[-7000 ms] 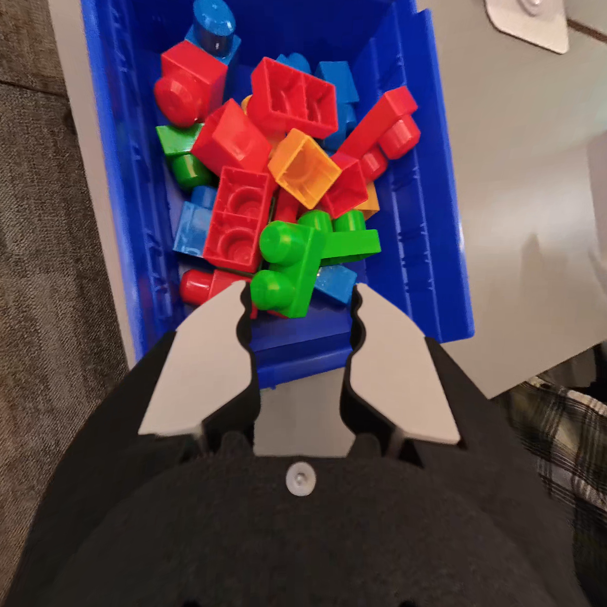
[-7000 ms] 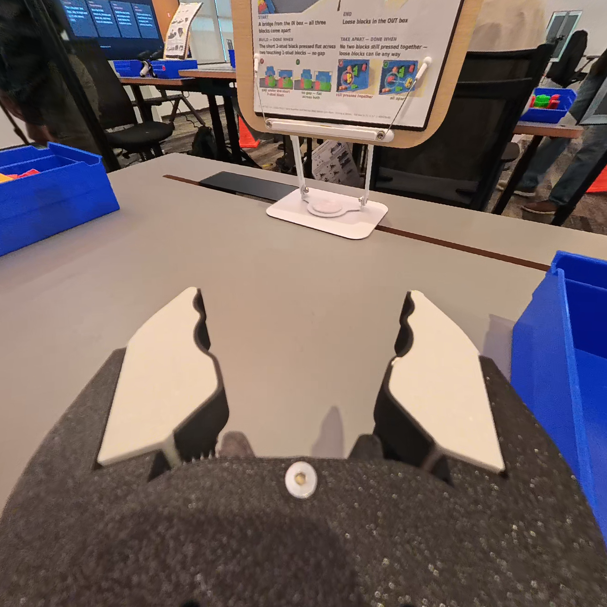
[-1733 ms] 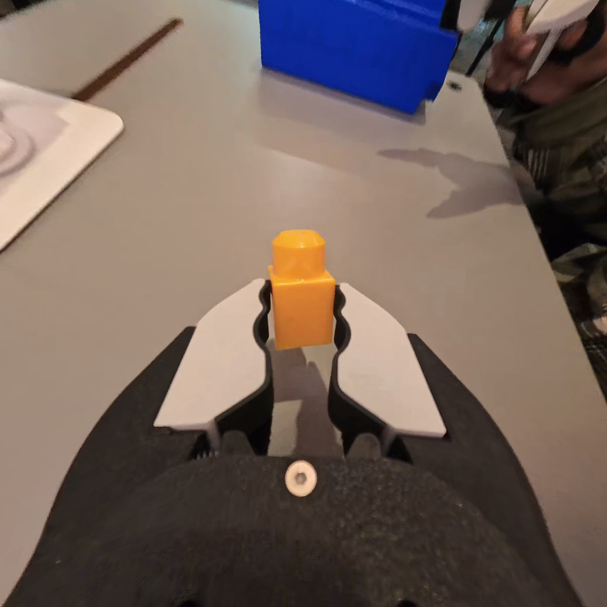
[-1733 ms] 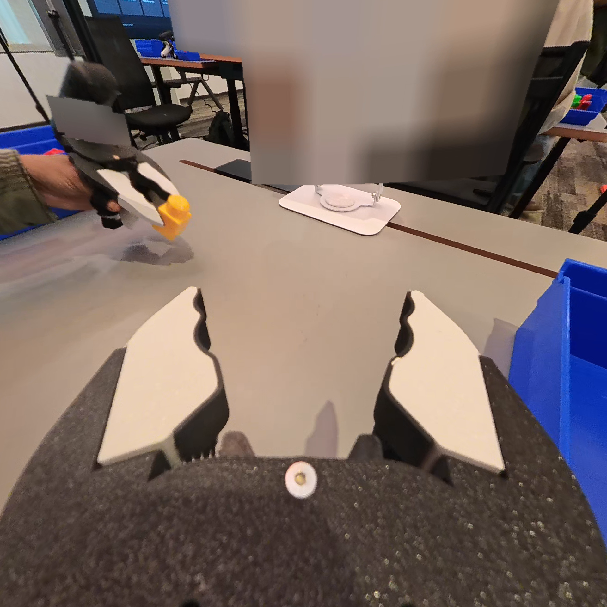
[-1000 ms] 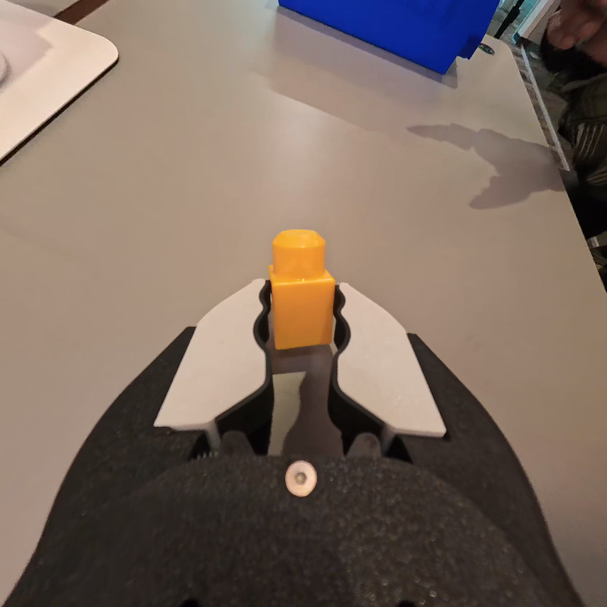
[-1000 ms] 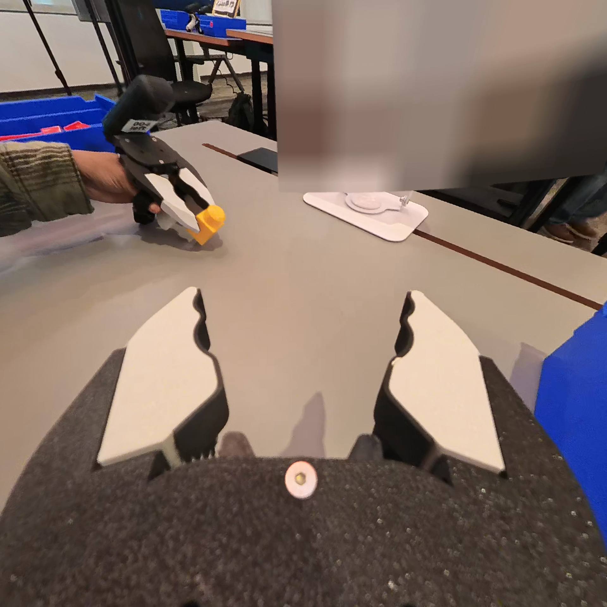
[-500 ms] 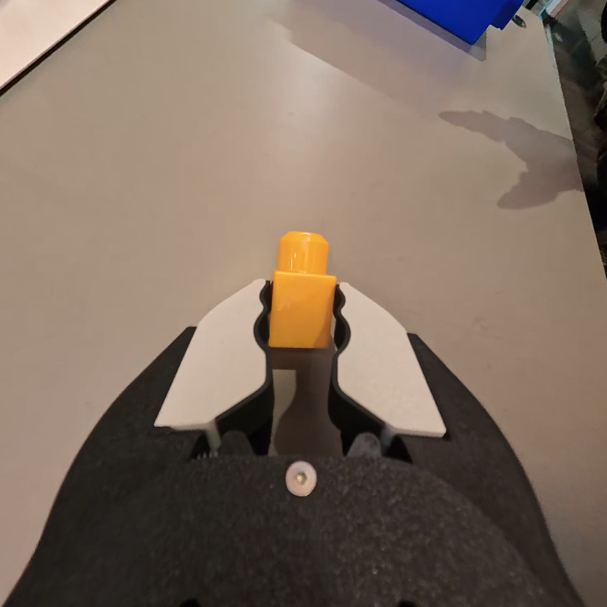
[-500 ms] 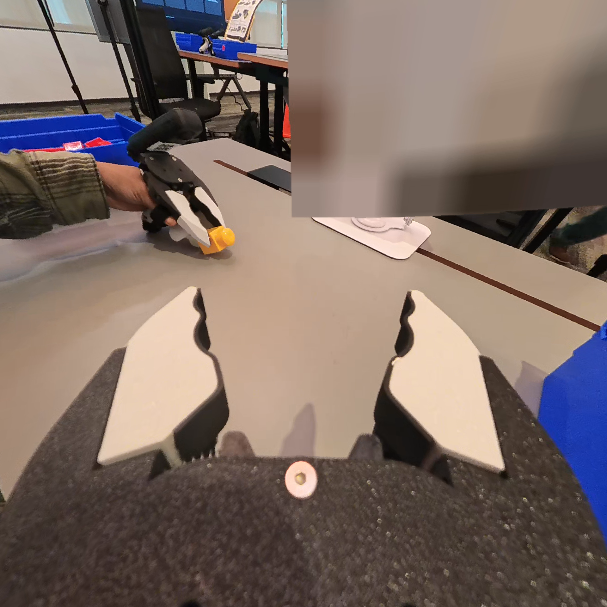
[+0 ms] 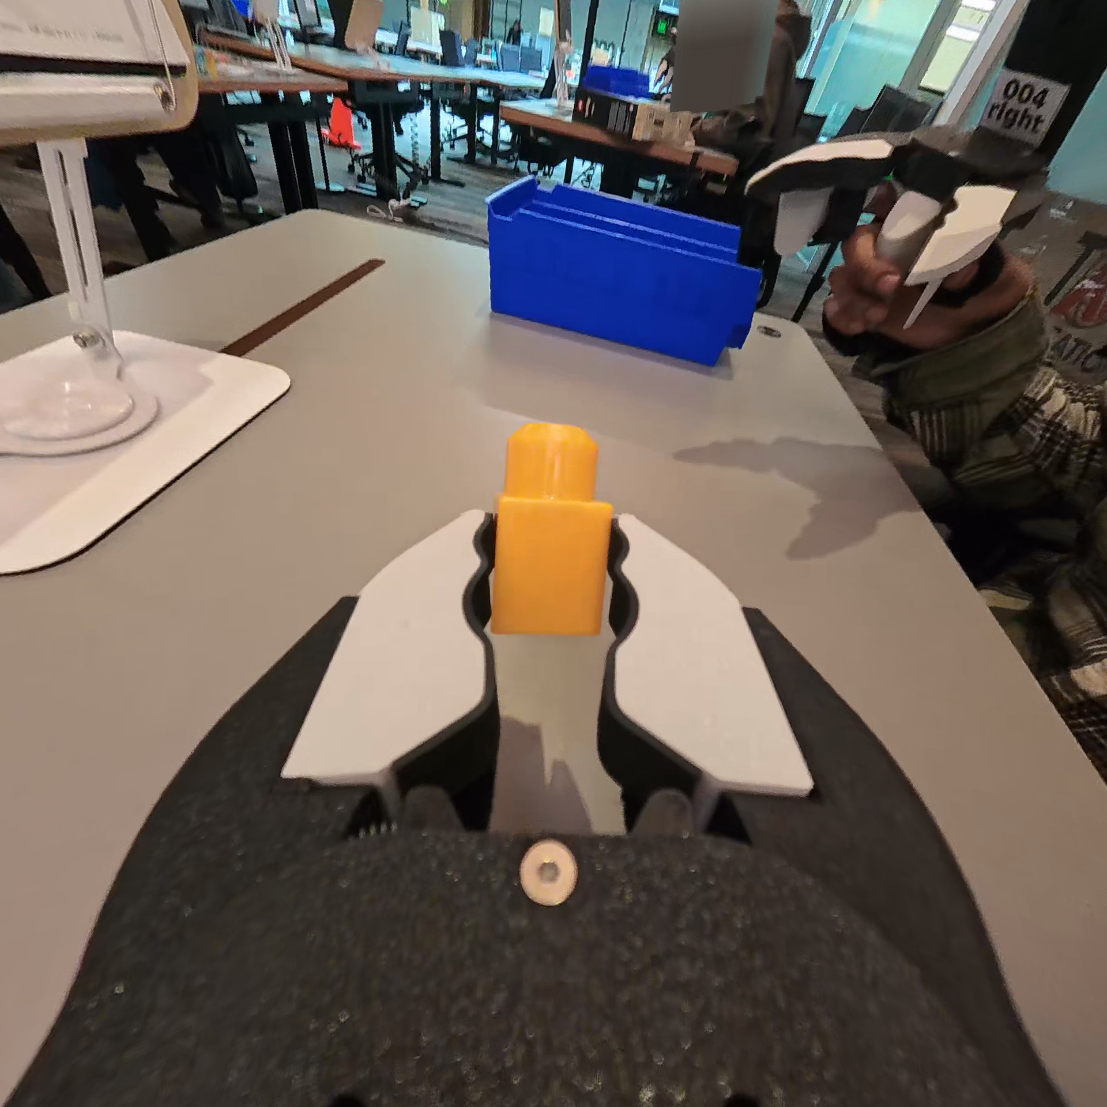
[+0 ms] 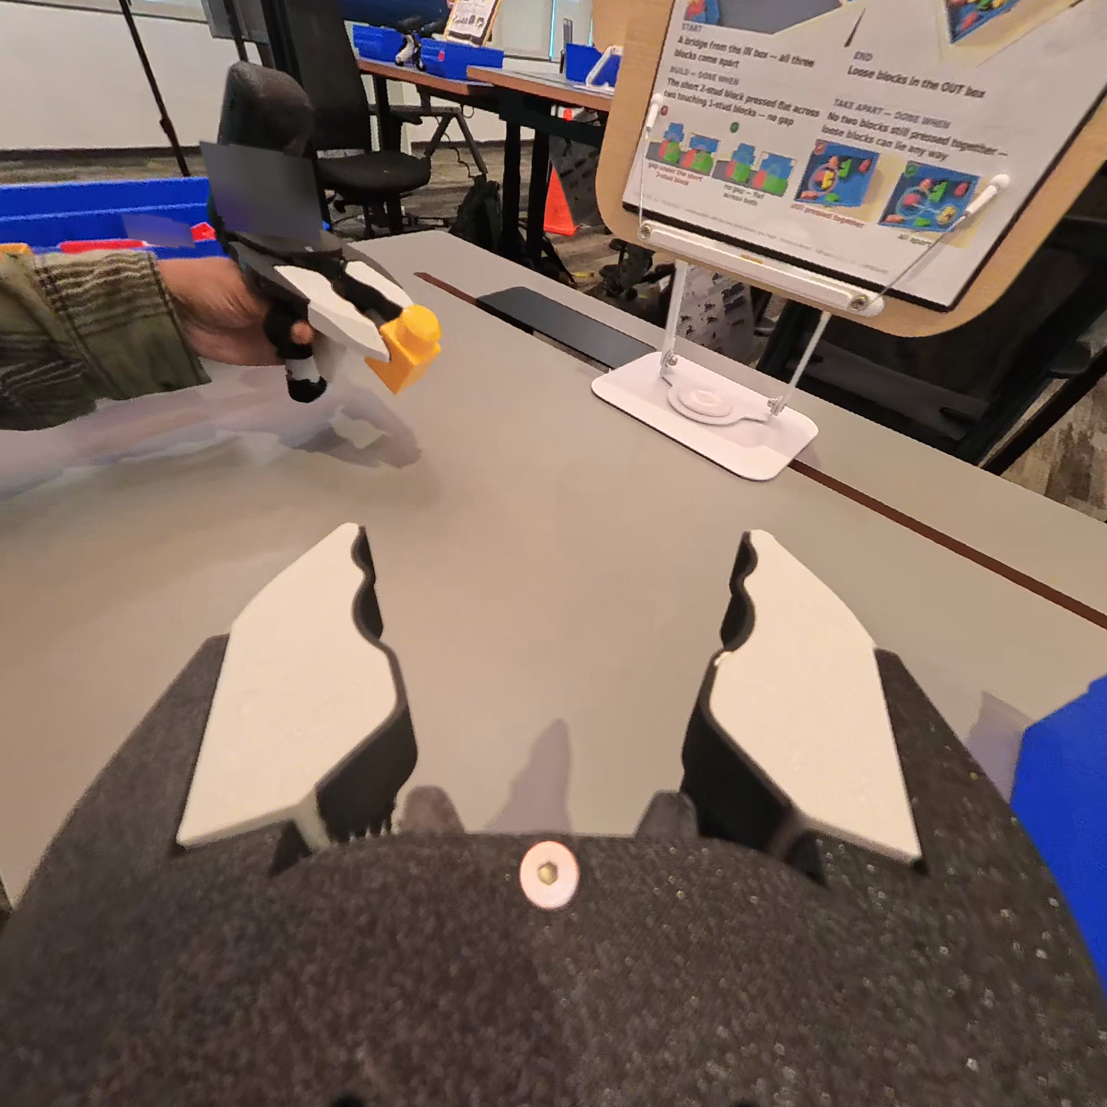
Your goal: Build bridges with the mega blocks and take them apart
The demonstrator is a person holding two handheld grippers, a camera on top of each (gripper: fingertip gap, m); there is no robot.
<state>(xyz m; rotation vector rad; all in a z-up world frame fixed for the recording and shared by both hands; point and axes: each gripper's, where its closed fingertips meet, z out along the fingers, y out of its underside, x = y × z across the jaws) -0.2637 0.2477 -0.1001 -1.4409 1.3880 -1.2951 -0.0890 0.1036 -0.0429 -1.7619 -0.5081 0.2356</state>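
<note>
My left gripper (image 9: 548, 533) is shut on an orange one-stud block (image 9: 548, 551), its stud pointing away from me, held above the grey table (image 9: 371, 419). In the right wrist view the same gripper (image 10: 383, 326) holds the orange block (image 10: 407, 347) in the air at the far left. My right gripper (image 10: 551, 575) is open and empty above the table; it also shows in the left wrist view (image 9: 868, 203) at the upper right, held by a hand. A blue bin (image 9: 617, 287) stands at the far side of the table.
A stand with an instruction sheet (image 10: 826, 150) has its white base (image 10: 707, 413) on the table beyond a dark strip (image 10: 563, 326). A blue bin holding blocks (image 10: 90, 221) is at the far left. Another blue bin's corner (image 10: 1066, 797) is at my right. Office desks and chairs fill the background.
The left gripper has lifted and tilted up from the table with the orange block still in it. The right gripper has stayed open, shifting its view slightly.
</note>
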